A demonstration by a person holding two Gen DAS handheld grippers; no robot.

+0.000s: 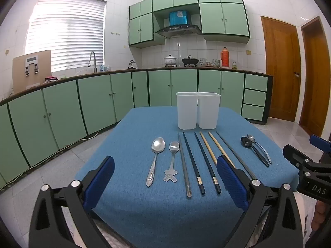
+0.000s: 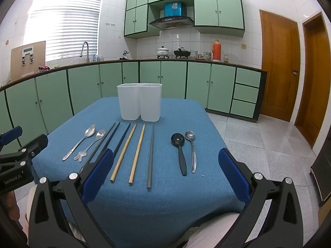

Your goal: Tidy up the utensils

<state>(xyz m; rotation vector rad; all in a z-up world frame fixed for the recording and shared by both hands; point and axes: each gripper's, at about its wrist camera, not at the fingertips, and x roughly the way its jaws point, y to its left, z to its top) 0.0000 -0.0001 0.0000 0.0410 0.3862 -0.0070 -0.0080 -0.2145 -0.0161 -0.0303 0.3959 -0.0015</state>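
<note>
LEFT WRIST: left tongs (image 1: 165,183) apart, empty, above near edge of worktop (image 1: 128,210); spoons (image 1: 158,144) and chopsticks (image 1: 191,161) in a row mid-worktop; white holder (image 1: 197,110) at far edge | RIGHT WRIST: right tongs (image 2: 165,174) apart, empty; black spoon (image 2: 179,150) toward right edge | ADVICE: clamp one handle squarely, lift clear, sort by type per compartment.

Home kitchen: green cabinets (image 1: 99,97), range hood (image 1: 178,30).

Your left claw (image 1: 165,183) and right claw (image 2: 166,175) share one build: black angular frames, round silver screws at the pivots, blue textured pads (image 2: 97,174). White lettering marks each black body. You wear pale ribbed fabric (image 2: 209,229).
</note>
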